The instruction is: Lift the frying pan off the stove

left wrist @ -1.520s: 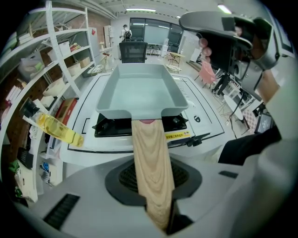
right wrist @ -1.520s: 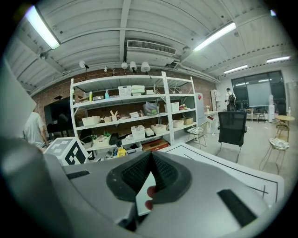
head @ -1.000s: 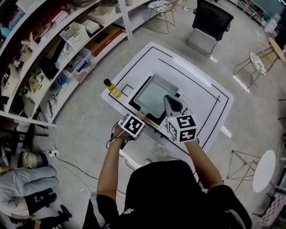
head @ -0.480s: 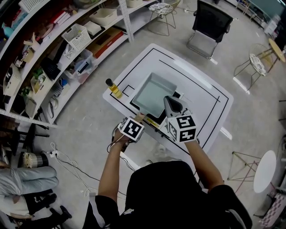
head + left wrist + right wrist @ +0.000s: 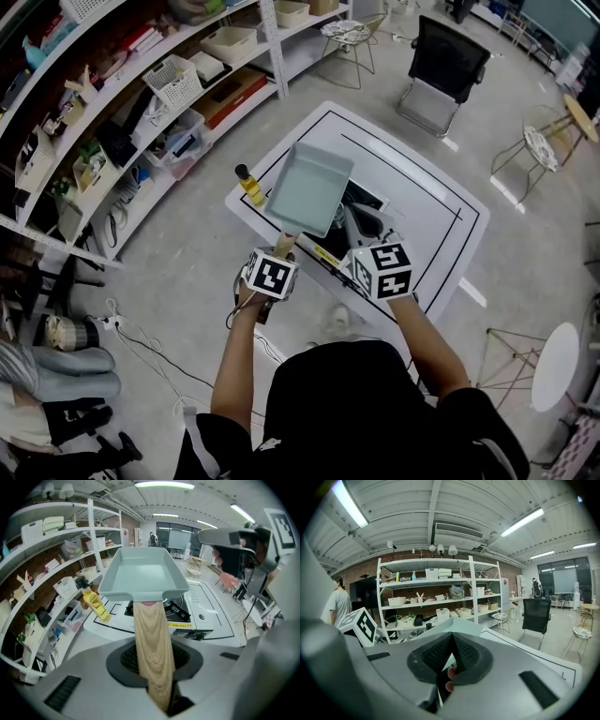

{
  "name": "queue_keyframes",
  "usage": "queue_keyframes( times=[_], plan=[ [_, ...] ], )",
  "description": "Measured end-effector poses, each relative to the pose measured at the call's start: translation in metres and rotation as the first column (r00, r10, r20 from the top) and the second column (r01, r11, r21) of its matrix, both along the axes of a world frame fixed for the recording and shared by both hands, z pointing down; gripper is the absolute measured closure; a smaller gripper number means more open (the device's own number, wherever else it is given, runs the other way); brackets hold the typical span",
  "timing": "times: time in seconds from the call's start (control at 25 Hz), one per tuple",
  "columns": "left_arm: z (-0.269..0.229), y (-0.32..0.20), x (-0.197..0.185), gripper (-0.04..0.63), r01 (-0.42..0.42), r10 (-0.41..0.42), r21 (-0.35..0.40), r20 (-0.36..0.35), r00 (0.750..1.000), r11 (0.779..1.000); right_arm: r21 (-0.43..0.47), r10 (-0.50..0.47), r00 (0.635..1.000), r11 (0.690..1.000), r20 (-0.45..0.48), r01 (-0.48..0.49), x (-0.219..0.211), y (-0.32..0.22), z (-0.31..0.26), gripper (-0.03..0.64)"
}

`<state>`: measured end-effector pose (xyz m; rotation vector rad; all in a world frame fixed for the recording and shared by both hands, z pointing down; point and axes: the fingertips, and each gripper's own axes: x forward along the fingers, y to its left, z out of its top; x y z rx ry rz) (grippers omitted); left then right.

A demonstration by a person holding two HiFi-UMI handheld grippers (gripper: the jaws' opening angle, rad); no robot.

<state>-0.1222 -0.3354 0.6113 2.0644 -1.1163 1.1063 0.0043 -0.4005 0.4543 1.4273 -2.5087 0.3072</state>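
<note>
The frying pan [image 5: 309,187] is a rectangular pale teal pan with a wooden handle [image 5: 284,246]. It hangs in the air above the left part of the black stove [image 5: 364,202], clear of the burner. My left gripper [image 5: 283,253] is shut on the handle. In the left gripper view the handle [image 5: 152,644] runs between the jaws up to the pan [image 5: 143,571], with the stove [image 5: 180,609] below it. My right gripper [image 5: 362,221] hovers over the stove's front, just right of the pan, jaws shut and holding nothing. In the right gripper view the right gripper [image 5: 451,638] has the pan's rim [image 5: 461,624] just beyond its tips.
A yellow oil bottle [image 5: 249,186] stands at the white table's [image 5: 441,216] left edge, close beside the pan. Shelving [image 5: 112,103] full of boxes runs along the left. A black chair [image 5: 448,56] stands beyond the table. A person [image 5: 340,604] stands by the shelves.
The pan has risen off the stove and moved up and left in the head view, carried by my left gripper. The right gripper has hardly shifted.
</note>
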Motion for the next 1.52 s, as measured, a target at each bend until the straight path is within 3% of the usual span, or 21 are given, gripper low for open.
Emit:
queue_keyframes(
  times=[0.44, 0.72, 1.52],
  plan=[
    [-0.055, 0.034, -0.047, 0.508, 0.178, -0.170, 0.120, -0.075, 0.983, 0.977, 0.033, -0.033, 0.999, 0.999, -0.025, 0.034, -0.028, 0.041, -0.014, 0.620],
    [-0.083, 0.061, -0.077, 0.508, 0.287, -0.264, 0.184, -0.139, 0.954, 0.940, 0.046, -0.036, 0.999, 0.998, -0.026, 0.038, -0.047, 0.075, -0.019, 0.620],
    [-0.111, 0.154, -0.107, 0.508, 0.343, -0.291, 0.267, -0.215, 0.932, 0.901, 0.076, -0.056, 0.998, 0.995, -0.023, 0.057, -0.088, 0.165, -0.016, 0.620]
  ],
)
